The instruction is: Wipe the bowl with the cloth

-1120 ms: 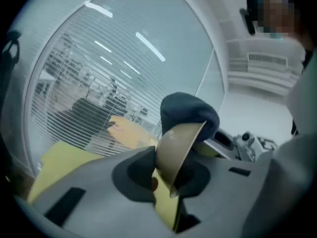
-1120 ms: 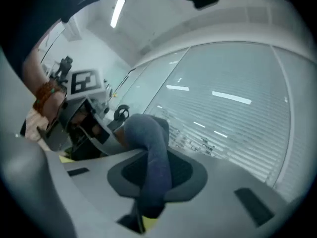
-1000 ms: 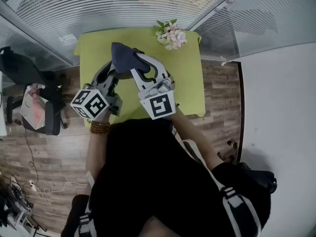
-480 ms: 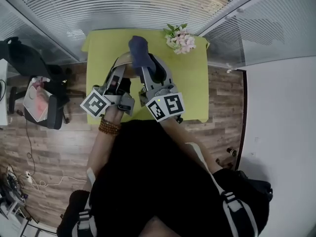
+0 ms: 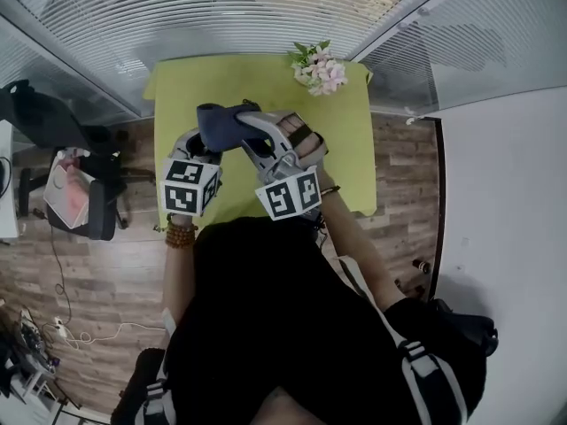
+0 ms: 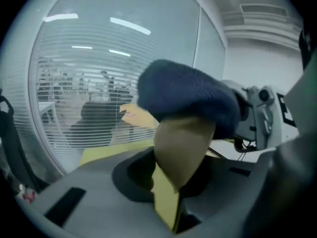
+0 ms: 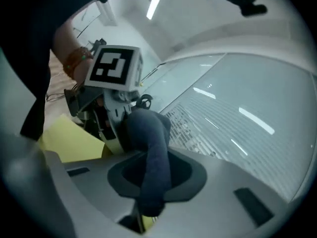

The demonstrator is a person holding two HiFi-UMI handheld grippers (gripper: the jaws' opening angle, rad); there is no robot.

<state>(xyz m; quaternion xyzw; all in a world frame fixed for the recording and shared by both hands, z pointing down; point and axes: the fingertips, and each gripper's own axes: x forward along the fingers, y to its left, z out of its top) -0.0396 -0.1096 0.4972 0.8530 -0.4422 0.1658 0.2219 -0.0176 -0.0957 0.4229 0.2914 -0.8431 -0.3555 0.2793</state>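
Left gripper view shows the left hand-held gripper (image 6: pixel 169 197), jaws just closed further, pinching the wall of the bowl (image 6: pixel 181 148), seemingly stiff and light, above the desk (image 5: pixel 177 87), while the right hand-held gripper (image 7: pixel 147 208), likewise tightened, clamps the soft cloth (image 7: pixel 154 148) draped over it.

1. I log this as an office: glass partition walls (image 5: pixel 425 47) on two sides of me, with slatted blinds (image 5: pixel 221 11) behind the glass.
2. A black office chair (image 5: pixel 44 118) stands left of my green-covered table (image 5: pixel 177 96).
3. The wood-look plank floor (image 5: pixel 97 273) has cables (image 5: pixel 62 326) trailing across it.
4. Strip lights (image 7: pixel 154 4) are set in a white ceiling.
5. There are flowers (image 5: pixel 317 65) at the table's far corner.
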